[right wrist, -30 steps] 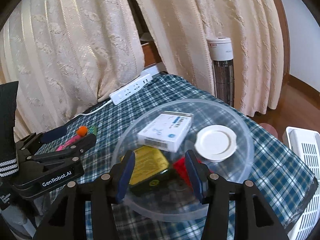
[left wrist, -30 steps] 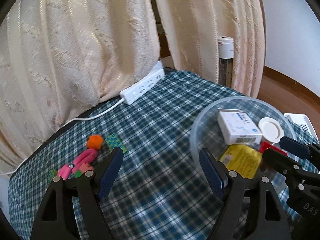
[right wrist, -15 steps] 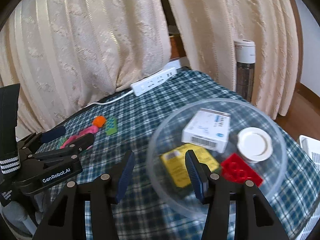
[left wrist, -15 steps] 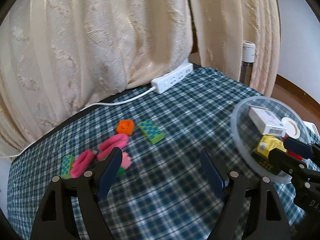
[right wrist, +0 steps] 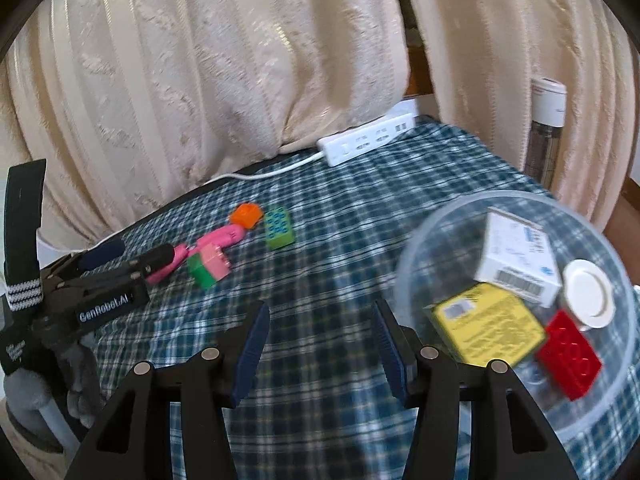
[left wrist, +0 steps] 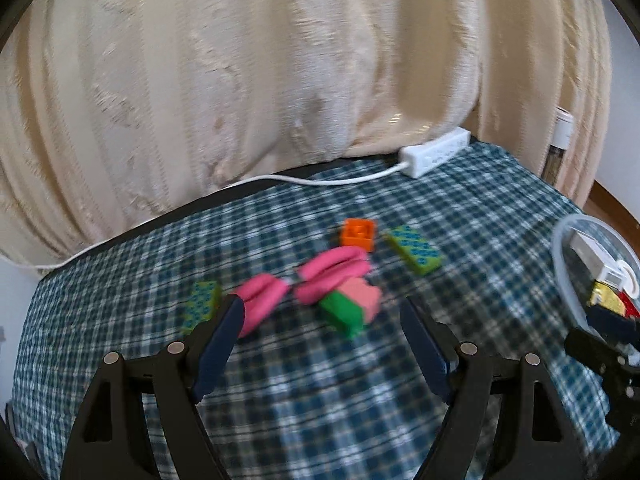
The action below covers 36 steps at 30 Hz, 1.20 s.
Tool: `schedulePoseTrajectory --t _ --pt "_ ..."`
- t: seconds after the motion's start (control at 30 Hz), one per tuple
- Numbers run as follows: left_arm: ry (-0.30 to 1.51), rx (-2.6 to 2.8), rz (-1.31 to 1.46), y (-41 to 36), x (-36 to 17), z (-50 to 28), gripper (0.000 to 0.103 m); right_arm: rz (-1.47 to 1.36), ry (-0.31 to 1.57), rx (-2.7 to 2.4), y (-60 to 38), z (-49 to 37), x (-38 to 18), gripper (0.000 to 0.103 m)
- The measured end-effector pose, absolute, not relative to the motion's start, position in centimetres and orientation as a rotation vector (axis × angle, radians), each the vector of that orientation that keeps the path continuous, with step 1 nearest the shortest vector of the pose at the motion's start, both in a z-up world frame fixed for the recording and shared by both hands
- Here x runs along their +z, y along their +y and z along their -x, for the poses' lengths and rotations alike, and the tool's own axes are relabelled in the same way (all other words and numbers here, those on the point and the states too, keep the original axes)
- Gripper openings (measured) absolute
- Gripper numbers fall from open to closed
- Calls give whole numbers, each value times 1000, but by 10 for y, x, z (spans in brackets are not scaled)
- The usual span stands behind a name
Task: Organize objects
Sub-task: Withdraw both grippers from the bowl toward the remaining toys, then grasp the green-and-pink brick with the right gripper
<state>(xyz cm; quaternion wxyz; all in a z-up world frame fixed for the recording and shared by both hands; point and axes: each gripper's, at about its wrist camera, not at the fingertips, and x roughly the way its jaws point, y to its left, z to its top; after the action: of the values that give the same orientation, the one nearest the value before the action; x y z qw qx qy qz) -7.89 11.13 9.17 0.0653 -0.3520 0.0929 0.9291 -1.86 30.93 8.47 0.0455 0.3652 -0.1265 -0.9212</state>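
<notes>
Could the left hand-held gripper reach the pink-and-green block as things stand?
Probably yes: the left hand-held gripper is open and empty, the pink-and-green block lies just ahead, uncovered.

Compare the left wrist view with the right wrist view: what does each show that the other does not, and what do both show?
Only the left wrist view shows the second small green studded brick, lying beside the left fingers.

Only the right wrist view shows the whole clear round plastic bowl, with the yellow packet and red studded brick plainly visible inside.

Both show the orange brick, the pink looped cord, the pink-and-green block and the white power strip.
</notes>
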Motion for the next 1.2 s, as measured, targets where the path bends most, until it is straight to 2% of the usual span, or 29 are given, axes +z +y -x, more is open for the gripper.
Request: schedulePoseTrajectory --t 0.7,0.83,1.2 --pt "168 2876 1194 44 82 116 81 -1205 -222 -2621 231 82 72 56" --pt "157 2881 1218 37 78 121 81 -1218 -189 -2597 218 96 65 66" --pt "97 2905 1293 16 70 137 81 -1265 -119 -2575 195 136 50 67"
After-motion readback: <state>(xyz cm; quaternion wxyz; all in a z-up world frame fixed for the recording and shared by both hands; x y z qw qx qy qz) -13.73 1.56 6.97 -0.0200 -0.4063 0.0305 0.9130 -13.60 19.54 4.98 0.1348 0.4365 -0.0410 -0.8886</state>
